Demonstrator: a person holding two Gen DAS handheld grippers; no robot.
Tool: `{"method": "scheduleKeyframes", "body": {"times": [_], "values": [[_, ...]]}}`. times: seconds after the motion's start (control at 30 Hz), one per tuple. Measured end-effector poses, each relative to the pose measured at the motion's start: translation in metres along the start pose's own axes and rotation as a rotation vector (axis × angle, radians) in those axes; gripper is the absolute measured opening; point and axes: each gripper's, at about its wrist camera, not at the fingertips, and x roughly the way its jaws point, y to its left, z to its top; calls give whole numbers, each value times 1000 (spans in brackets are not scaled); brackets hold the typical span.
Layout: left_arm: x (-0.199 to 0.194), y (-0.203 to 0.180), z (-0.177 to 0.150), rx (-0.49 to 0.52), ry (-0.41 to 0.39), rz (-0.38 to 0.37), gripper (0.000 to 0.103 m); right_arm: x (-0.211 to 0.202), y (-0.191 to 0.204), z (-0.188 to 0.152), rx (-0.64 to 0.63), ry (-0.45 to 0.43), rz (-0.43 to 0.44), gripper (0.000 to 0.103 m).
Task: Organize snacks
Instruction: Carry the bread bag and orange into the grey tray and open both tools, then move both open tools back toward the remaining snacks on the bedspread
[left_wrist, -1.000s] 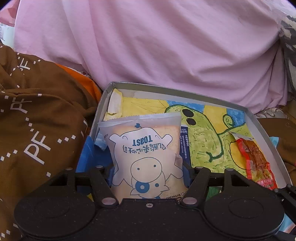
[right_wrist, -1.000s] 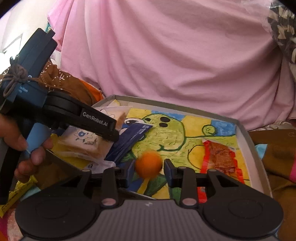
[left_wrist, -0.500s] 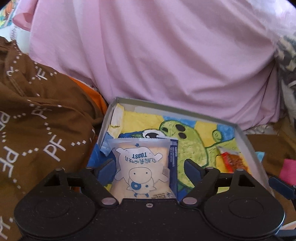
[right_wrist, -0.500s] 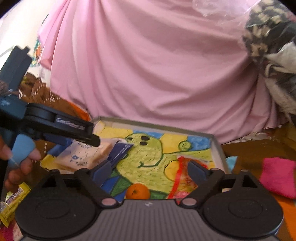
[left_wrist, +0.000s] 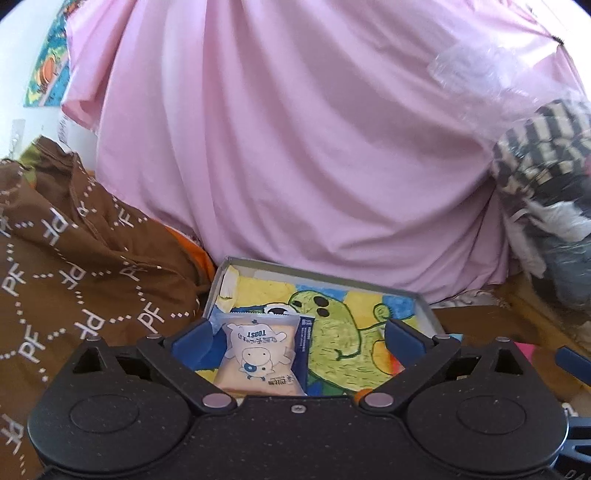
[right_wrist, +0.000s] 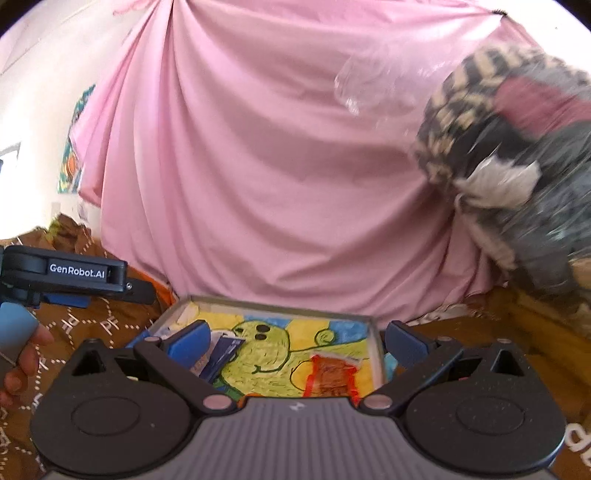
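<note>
Glossy toast packet (left_wrist: 258, 354), shallow rectangular tray (left_wrist: 317, 275), crinkled red wrapper (right_wrist: 330, 374)

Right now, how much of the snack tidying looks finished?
Three snacks already lie in the painted tray: the toast packet, a red packet and a small orange at the near edge. Nothing is in hand: the left gripper and right gripper are both open and empty. Any remaining snacks are out of view.
</note>
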Motion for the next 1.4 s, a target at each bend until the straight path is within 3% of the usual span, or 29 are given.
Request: {"method": "scheduleKeyframes", "body": {"times": [0.23, 0.43, 0.6, 0.9, 1.17, 1.4], "values": [[-52, -12, -5, -9, -48, 8, 101, -56, -14, 1, -11, -36, -15, 103], [-86, -11, -27, -125, -6, 35, 101, -99, -13, -7, -24, -55, -33, 103], [-111, -11, -49, -122, 23, 49, 101, -129, -10, -19, -1, -51, -42, 103], [-146, 9, -95, -125, 87, 121, 101, -155, -2, -50, 43, 51, -73, 103], [-155, 13, -139, -19, 208, 171, 101, -155, 14, -72, 7, 160, -55, 103], [-150, 14, -157, 49, 292, 206, 101, -148, 23, -83, -8, 244, -18, 103]]}}
